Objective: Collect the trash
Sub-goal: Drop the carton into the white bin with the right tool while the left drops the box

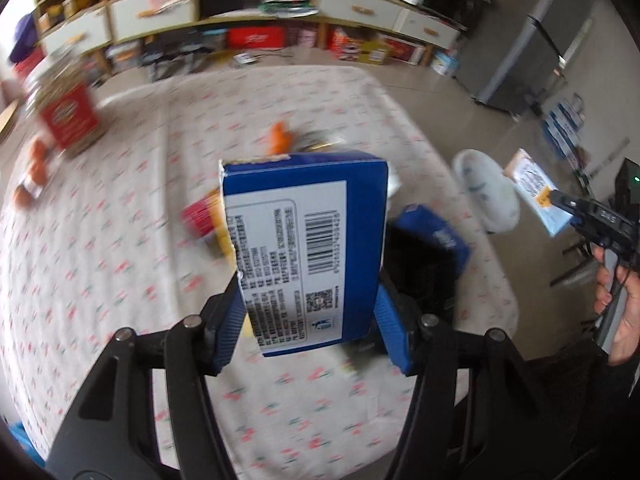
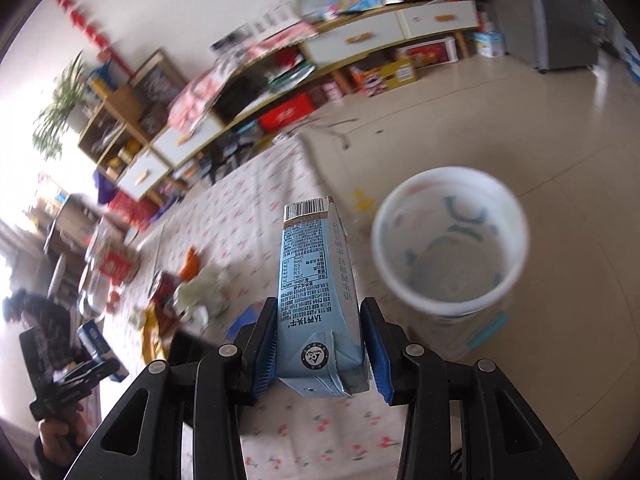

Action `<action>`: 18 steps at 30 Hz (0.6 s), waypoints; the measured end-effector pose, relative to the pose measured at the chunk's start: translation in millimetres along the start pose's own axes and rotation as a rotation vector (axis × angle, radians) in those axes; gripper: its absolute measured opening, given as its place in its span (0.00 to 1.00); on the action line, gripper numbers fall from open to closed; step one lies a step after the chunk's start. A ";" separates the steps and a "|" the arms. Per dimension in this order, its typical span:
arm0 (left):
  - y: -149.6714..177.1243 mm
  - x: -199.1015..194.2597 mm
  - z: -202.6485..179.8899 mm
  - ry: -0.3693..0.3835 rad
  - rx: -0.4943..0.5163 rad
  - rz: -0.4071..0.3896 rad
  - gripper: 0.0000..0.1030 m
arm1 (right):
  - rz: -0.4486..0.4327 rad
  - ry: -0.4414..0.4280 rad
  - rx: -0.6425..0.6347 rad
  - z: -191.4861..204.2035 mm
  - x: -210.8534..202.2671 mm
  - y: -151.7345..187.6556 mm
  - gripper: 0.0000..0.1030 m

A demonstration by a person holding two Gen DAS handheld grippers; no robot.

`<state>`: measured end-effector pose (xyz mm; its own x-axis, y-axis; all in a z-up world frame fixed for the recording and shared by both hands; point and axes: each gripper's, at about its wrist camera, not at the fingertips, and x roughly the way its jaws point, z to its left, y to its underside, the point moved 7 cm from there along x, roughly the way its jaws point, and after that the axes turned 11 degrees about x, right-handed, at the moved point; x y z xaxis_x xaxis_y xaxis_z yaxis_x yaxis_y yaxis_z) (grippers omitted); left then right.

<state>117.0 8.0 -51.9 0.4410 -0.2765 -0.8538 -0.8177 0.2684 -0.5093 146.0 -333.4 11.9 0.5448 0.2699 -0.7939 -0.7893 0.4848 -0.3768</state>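
In the left wrist view my left gripper [image 1: 310,322] is shut on a blue box [image 1: 304,240] with a white barcode label, held upright above the flowered tablecloth [image 1: 120,280]. My right gripper [image 2: 320,350] is shut on a light-blue drink carton [image 2: 314,292], which points toward a white bin [image 2: 448,240] standing on the floor beside the table. The left wrist view shows that carton [image 1: 534,190] and the bin [image 1: 488,192] at the right. A pile of wrappers [image 2: 192,296] lies on the cloth. An orange scrap [image 1: 280,136] and a red and yellow packet [image 1: 208,216] lie behind the box.
Another open blue box [image 1: 434,246] lies on the table by my left gripper. A red box [image 1: 70,118] and oranges [image 1: 36,164] sit at the table's far left. Low shelves [image 1: 256,12] line the wall, and a grey fridge [image 1: 520,52] stands at the right.
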 end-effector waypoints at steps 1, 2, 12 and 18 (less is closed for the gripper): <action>-9.6 4.4 -11.9 0.014 0.024 0.000 0.60 | -0.009 0.010 0.010 -7.8 -1.5 -4.1 0.41; -16.8 8.4 -24.3 0.028 0.049 0.001 0.60 | -0.017 0.022 0.024 -17.4 -3.4 -8.2 0.41; -85.7 94.7 -150.3 0.172 0.227 0.079 0.60 | -0.014 0.058 0.181 -111.0 -13.3 -33.5 0.41; -110.8 133.8 -203.7 0.188 0.287 0.111 0.60 | -0.013 0.056 0.240 -145.2 -17.0 -43.7 0.41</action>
<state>191.3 -246.7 -87.8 0.2581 -0.3888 -0.8844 -0.7078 0.5470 -0.4470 130.1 -479.9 -27.4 0.5322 0.2190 -0.8178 -0.6889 0.6736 -0.2679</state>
